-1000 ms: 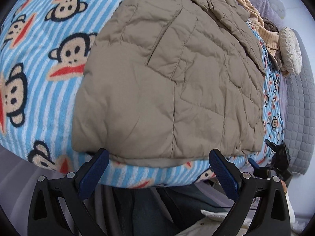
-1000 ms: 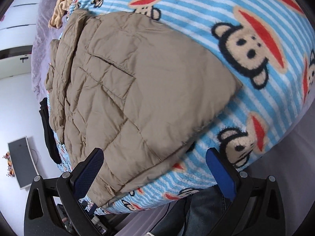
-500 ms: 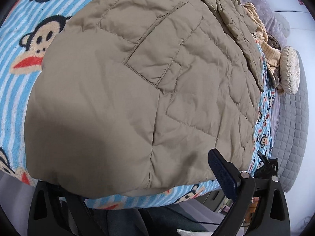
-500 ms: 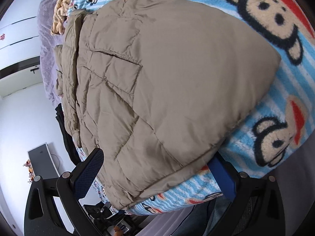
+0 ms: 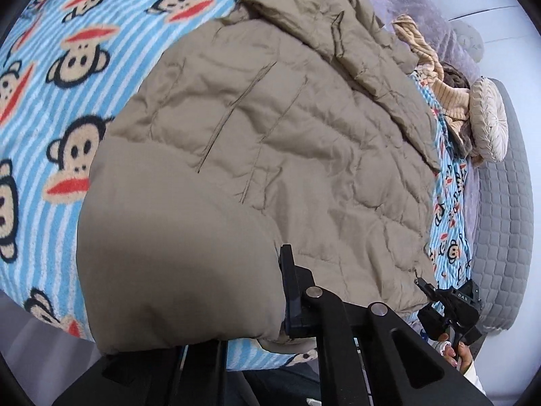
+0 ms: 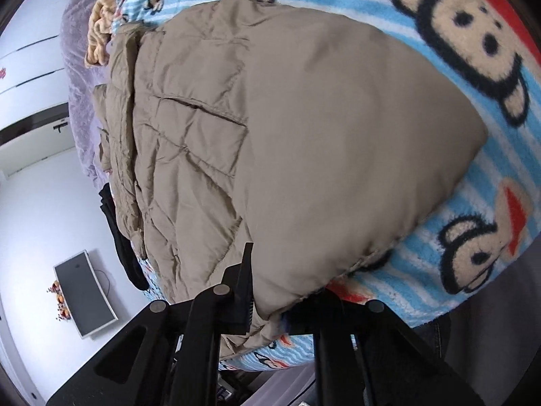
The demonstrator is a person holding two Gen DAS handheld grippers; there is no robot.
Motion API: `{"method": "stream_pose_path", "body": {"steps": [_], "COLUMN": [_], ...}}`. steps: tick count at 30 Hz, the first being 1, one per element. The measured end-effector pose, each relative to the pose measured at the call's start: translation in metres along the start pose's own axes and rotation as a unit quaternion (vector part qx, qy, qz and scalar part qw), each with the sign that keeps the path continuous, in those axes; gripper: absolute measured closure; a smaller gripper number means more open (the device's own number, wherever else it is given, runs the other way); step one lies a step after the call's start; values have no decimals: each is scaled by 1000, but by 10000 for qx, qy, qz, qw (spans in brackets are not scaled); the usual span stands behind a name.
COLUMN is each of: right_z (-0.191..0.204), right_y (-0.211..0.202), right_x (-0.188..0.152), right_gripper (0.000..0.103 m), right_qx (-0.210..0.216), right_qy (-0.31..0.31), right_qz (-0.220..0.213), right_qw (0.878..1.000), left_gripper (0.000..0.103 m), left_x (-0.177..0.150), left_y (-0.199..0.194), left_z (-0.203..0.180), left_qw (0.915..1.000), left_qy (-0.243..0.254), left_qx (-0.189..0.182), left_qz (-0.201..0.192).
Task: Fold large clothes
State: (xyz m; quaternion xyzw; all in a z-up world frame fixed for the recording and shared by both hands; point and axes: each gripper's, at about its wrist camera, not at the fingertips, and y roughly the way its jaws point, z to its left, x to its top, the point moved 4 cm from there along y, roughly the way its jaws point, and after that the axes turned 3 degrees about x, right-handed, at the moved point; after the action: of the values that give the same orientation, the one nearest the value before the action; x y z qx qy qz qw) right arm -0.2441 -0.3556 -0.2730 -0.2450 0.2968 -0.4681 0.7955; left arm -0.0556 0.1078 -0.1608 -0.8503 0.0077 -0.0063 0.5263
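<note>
The beige quilted puffer jacket (image 5: 257, 155) looks soft, light and slippery, so the left gripper (image 5: 270, 308) and right gripper (image 6: 267, 301) pinch its near hem corners tightly.

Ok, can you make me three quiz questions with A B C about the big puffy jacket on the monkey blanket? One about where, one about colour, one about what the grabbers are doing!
1. Where does the jacket lie?
A. on the monkey blanket
B. on the floor
C. on a hanger

2. What colour is the jacket?
A. red
B. tan
C. green

3. What are the two grippers doing?
A. both wide open
B. holding a pillow
C. both shut on the jacket's near hem

Answers:
1 A: the jacket is spread on the striped monkey blanket.
2 B: its quilted cloth is tan all over.
3 C: the left gripper and the right gripper each have hem cloth bunched between closed jaws.
</note>
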Motion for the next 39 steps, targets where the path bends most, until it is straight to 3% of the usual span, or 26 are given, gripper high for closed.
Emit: {"method": "stream_pose_path", "body": {"steps": [7,14,21,27,31,36,39], "right_z": [72,154,230,287,318,340,348], "right_y": [-13,-38,-46,-35,-20,10,31], "right_x": [11,29,54,86,110,142,161], "right_gripper": [93,94,94,94,94,94,94], "right_qx": [-161,-177,-120,-181,-267,-382,-500], "right_qy": [-1254,-2393,-3311,-3971,-4240,-4308,-4353], "right_qz": [-26,-354,-469,-546,-691,-708,-719], "right_qw": [9920,9701,9423,9160,9026,8989,8960], "left_gripper": [92,92,92,92,92,92,92], "left_x": [42,88,129,185,226,264,284], "left_y": [-44,-82,-93,-86,-66,-37,-13], "left_z": [-48,-87,-118,-143,-152,-157,-157], "left_qw": [9967,9878,9765,9659,9627,9613,9553], "left_qy": [492,610,645,834,914,1060,1237], "left_qx": [-118,-210,29,249,531,826,1134], "left_qz": [-633,-1419,-2058,-2439,-2489,-2405,-2435]}}
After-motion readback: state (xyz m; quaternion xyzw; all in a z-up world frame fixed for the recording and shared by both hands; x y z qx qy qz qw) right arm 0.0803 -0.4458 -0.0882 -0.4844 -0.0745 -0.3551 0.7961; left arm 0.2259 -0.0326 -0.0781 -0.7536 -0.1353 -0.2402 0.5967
